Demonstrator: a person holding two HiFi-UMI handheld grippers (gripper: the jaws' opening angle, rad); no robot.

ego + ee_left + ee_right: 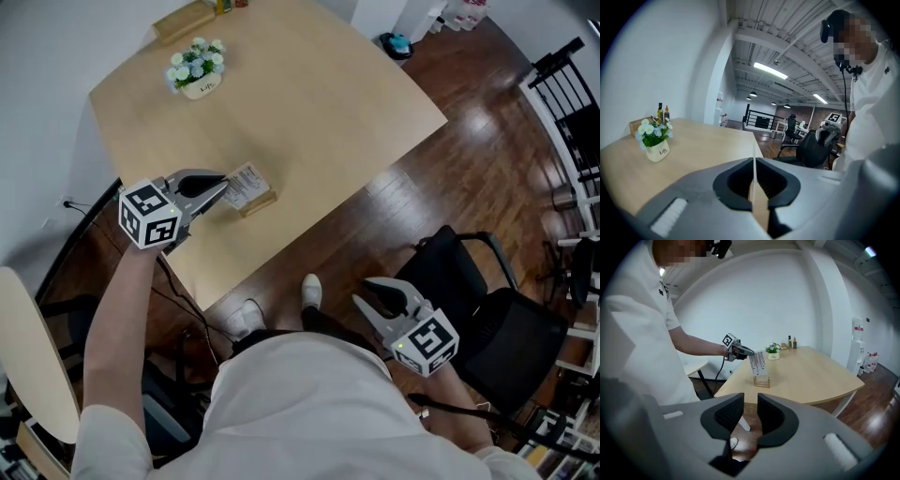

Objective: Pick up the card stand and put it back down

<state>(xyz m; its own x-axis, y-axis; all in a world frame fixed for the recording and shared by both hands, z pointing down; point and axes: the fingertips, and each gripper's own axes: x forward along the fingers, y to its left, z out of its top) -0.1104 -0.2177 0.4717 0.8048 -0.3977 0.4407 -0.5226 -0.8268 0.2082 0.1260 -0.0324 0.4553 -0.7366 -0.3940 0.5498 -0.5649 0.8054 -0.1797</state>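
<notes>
**Left claw pinching the card; stand near the table's near edge**

Left claw (221,190) is pressed together on the thin sheet of the card stand (249,190), a printed white card upright in a pale wooden block, close to the near edge of the light wooden table (319,122). I cannot tell whether the block rests on the table or is just clear of it. Right claw (377,302) is spread, empty, and off the table above the floor. Risks: only the card is gripped, so it may flex or slip from its slot. A tilted set-down could tip the stand over the edge.
</notes>
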